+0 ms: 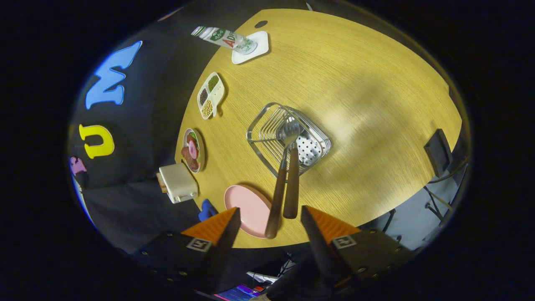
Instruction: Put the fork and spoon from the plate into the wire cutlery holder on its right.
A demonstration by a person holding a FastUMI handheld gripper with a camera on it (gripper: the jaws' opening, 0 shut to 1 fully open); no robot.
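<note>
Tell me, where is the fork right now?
The fork stands in the wire holder beside the spoon, beyond the open claw, right of the pink plate.

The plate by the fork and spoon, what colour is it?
Pink. The plate shows best in the gripper view, just ahead of the open fingers.

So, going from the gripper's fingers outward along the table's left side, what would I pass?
Gripper, fingers open → pink plate → white toaster → small dish of food → divided dish of beans → bottle lying on a white coaster.
</note>
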